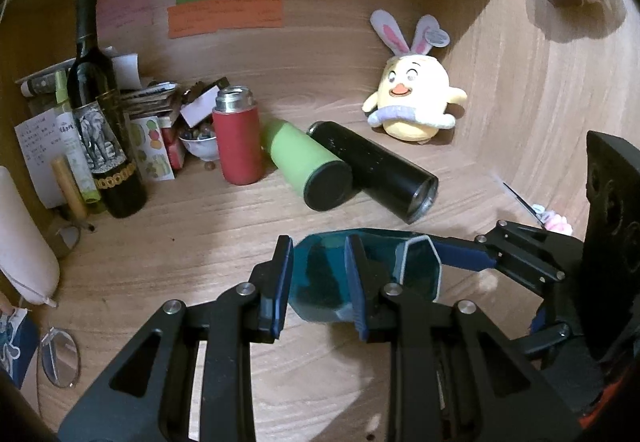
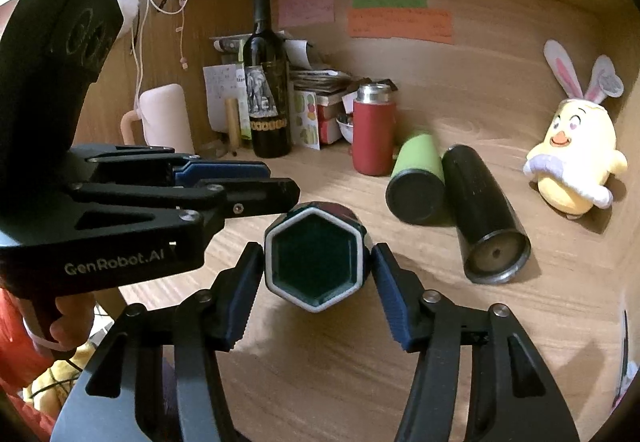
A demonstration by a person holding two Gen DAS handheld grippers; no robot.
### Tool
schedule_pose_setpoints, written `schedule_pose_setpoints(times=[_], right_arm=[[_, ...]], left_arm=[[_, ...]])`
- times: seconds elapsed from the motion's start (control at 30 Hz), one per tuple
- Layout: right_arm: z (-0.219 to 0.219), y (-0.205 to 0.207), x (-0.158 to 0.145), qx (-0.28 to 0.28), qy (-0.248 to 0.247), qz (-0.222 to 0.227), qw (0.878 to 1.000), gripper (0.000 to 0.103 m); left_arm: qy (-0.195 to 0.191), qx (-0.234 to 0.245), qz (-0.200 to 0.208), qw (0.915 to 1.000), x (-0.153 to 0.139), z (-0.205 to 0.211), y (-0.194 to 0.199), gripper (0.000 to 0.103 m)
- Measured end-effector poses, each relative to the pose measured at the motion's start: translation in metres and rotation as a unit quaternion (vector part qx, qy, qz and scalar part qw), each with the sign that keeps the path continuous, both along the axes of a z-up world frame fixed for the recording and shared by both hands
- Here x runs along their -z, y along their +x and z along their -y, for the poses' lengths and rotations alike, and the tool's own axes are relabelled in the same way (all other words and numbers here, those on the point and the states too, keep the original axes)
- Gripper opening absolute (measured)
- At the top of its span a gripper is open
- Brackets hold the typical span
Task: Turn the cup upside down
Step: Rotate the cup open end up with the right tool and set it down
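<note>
Left tongs (image 1: 320, 282) clamped on the sideways teal cup (image 1: 362, 274), right tongs (image 2: 316, 288) open around its rim.

Writing on the coloured paper notes (image 1: 224, 12) above the red flask (image 1: 237, 138) too small to read, clutter behind the wine bottle (image 1: 100, 114) half hidden, glasses (image 1: 58, 358) cut by the frame's edge

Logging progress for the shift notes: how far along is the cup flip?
Done: the teal cup is off the desk, on its side. In hand: the left tool grips its body, while the right tool straddles the hexagonal rim, not visibly clamped. Left: turn it mouth-down and set it down.
</note>
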State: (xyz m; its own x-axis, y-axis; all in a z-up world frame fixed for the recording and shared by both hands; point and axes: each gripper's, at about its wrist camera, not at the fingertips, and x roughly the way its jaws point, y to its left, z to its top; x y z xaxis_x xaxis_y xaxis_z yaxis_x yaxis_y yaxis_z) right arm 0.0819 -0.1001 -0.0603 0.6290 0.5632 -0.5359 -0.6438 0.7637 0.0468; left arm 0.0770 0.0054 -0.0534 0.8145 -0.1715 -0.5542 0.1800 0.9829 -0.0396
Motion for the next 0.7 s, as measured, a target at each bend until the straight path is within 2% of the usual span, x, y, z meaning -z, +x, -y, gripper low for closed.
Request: schedule_pose_setpoints(times=[0.3,0.53,0.7], right_arm=[[-0.013,0.016,-0.002,-0.004,0.007,0.003,1.000,0.051],[-0.018,0.021,0.001,-0.005,0.007,0.000,1.000,0.050],[-0.015,0.021,0.000,-0.007,0.006,-0.012,1.000,0.051]], left_arm=[[-0.002,-0.013,0.004,0.9999,0.000,-0.015,0.011,0.026],[-0.011,-0.017,-0.010,0.9997,0.008,-0.022,0.017,0.026],[-0.015,-0.017,-0.004,0.9997,0.004,-0.022,0.011,0.026]])
